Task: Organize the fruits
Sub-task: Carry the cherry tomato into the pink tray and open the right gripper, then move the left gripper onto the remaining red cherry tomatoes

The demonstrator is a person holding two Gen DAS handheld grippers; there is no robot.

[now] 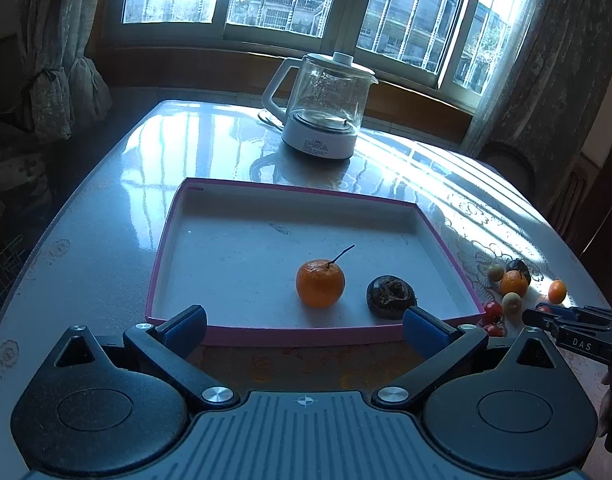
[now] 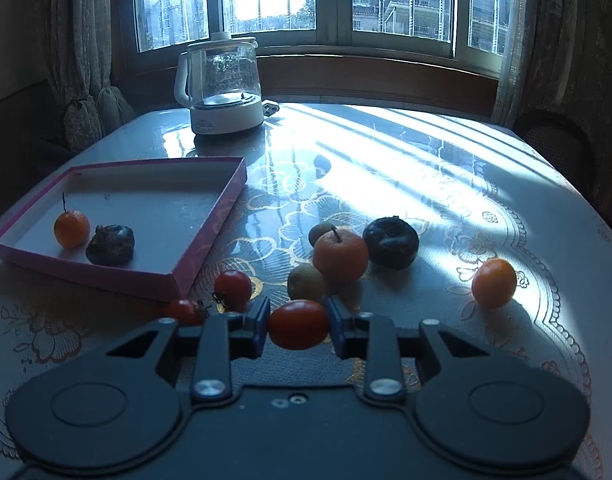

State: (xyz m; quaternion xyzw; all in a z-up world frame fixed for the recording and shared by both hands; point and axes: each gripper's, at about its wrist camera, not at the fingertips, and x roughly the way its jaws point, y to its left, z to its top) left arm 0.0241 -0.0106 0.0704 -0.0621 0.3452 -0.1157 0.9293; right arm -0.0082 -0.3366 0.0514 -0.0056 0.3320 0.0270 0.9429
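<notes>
Left wrist view: the left gripper point(image 1: 303, 326) sits at the near edge of the pink-rimmed tray point(image 1: 265, 336), fingers spread wide apart with nothing between them. Inside the tray lie an orange with a long stem point(image 1: 320, 283) and, just beside it to the right, a dark wrinkled fruit point(image 1: 390, 293); the two are close but apart. A glass kettle point(image 1: 324, 106) stands on the table point(image 1: 105, 248) beyond the tray. Right of the tray, a loose cluster of small fruits point(image 1: 510, 280) rests on the tabletop, with the right gripper point(image 1: 540, 316) reaching in at its near edge; from this angle its closure cannot be judged.

Right wrist view: the right gripper point(image 2: 297, 322) has both pads pressed against a cherry tomato point(image 2: 298, 324), clamped between them. Two more cherry tomatoes point(image 2: 232, 289) lie just left of it, near the tray's corner. Ahead sit a second orange point(image 2: 340, 255), a dark round fruit point(image 2: 390, 242) touching it, two small greenish fruits point(image 2: 306, 282), and a kumquat point(image 2: 494, 282) well apart to the right.
</notes>
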